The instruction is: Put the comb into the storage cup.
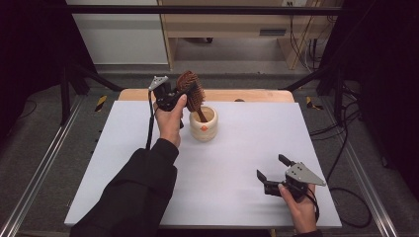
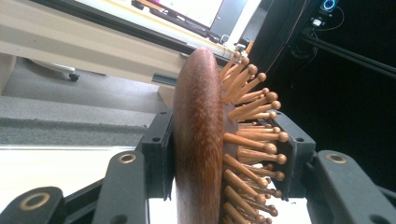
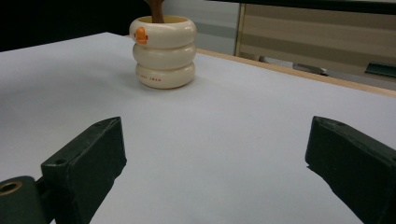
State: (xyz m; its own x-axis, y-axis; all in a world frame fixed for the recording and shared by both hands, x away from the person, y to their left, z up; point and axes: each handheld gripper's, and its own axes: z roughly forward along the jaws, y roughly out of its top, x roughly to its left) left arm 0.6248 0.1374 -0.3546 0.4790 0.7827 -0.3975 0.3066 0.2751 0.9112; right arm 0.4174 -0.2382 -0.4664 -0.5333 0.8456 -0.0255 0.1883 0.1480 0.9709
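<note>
High view: left gripper (image 1: pixel 177 97) is hanging over the far middle of the white table (image 1: pixel 237 163), its jaws closing on the head of a wooden hairbrush (image 1: pixel 191 91). The brush is tilting, handle end sitting down inside a cream cup (image 1: pixel 203 123) just beside the left hand (image 1: pixel 170 121). Right gripper (image 1: pixel 273 171) is resting low near the table's front right corner, well apart from the cup, jaws standing wide with nothing between them.

Left gripper view is giving what the high view cannot: the hairbrush (image 2: pixel 201 140) edge-on, one pad pressing the smooth rounded back, the other pressing into the pins. The wood is dark reddish-brown and polished, with fine grain; the pins are paler wooden pegs with ball tips, fanning outward.

Right gripper view is showing the cup (image 3: pixel 163 51) from table level: three stacked rounded rings, glossy cream, a small orange mark near the rim and faint lettering on the bottom ring. The brown handle is poking up out of its mouth. Both black jaws are framing bare table surface (image 3: pixel 224 140).

Around: a wooden edge is showing beyond the white sheet at the far side, pale cabinets (image 1: pixel 227 24) behind it, cables (image 1: pixel 341 133) trailing on the floor at the right. Nothing is lying between the right gripper and the cup.
</note>
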